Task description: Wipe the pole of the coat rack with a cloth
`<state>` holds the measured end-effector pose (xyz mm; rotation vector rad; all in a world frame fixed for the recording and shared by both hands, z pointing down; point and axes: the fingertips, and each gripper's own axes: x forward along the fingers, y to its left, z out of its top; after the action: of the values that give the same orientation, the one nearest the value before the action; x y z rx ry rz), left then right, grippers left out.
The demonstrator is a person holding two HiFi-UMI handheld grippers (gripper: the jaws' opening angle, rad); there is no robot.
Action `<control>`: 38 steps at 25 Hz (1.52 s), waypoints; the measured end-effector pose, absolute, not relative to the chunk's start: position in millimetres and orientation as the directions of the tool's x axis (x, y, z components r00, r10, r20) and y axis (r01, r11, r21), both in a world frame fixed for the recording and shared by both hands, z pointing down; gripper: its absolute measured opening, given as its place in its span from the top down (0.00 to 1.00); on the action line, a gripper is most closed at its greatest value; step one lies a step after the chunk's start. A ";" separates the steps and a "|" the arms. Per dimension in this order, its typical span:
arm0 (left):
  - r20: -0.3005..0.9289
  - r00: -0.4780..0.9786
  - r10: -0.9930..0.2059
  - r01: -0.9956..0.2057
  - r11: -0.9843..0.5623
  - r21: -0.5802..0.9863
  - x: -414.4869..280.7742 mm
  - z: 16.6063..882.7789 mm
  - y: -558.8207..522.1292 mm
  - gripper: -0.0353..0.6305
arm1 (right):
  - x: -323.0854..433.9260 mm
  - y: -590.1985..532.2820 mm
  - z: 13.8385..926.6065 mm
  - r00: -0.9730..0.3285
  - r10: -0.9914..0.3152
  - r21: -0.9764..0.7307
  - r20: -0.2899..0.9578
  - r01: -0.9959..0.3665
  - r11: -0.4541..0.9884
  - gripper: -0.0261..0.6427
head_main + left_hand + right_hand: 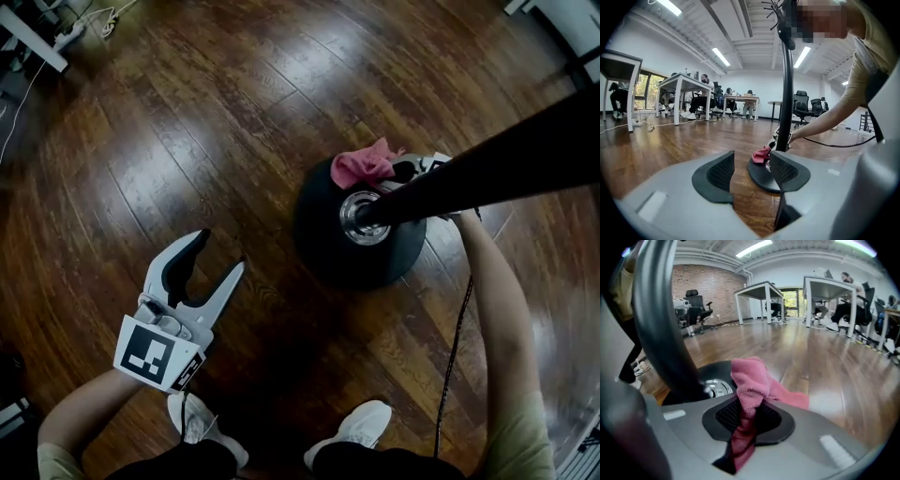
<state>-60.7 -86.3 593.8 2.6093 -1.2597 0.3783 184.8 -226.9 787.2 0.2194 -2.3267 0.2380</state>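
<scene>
Our right tongs [749,420] are clamped on a pink cloth [751,380]. It bunches up above the pads, and its lower end slips out of sight between them. The cloth sits low, near the foot of the black pole [661,329] of the coat rack, beside the chrome collar [717,389] and over the round black base [328,246]. We cannot tell whether cloth and pole touch. In the head view the pole crosses these tongs and hides most of them, and its top is cut off by the frame. Our left tongs [217,255] hang wide apart, holding nothing, well to the left of the base over the dark wooden floor [187,112].
</scene>
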 end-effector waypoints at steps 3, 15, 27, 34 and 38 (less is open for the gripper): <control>0.337 0.566 -0.753 -0.815 -0.573 0.088 -73.5 597.3 -85.1 0.60 | 147.9 -231.3 785.2 -0.721 0.085 -0.173 0.688 -0.050 0.984 0.89; 0.348 0.474 -0.809 -0.872 -0.486 0.060 -100.0 593.8 -92.6 0.61 | 93.3 -203.8 785.5 -0.493 0.564 -0.359 0.663 0.452 0.817 0.89; 0.290 0.588 -0.755 -0.801 -0.594 0.080 -53.2 579.2 -115.6 0.61 | 200.5 -212.5 792.3 -0.469 0.343 -0.267 0.814 0.222 0.938 0.89; 0.246 0.659 -0.711 -0.746 -0.660 0.092 -19.1 574.7 -105.9 0.61 | 260.5 -160.5 795.8 -0.517 0.111 -0.151 0.849 -0.035 0.988 0.89; 0.269 0.707 -0.654 -0.693 -0.717 0.078 -11.3 576.3 -86.0 0.61 | 247.9 -112.1 791.8 -0.518 0.054 -0.150 0.854 -0.146 0.978 0.89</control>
<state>-11.3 -86.0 576.3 2.7397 -1.0907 0.3331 247.9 -112.1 791.8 0.0643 -2.1016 0.2475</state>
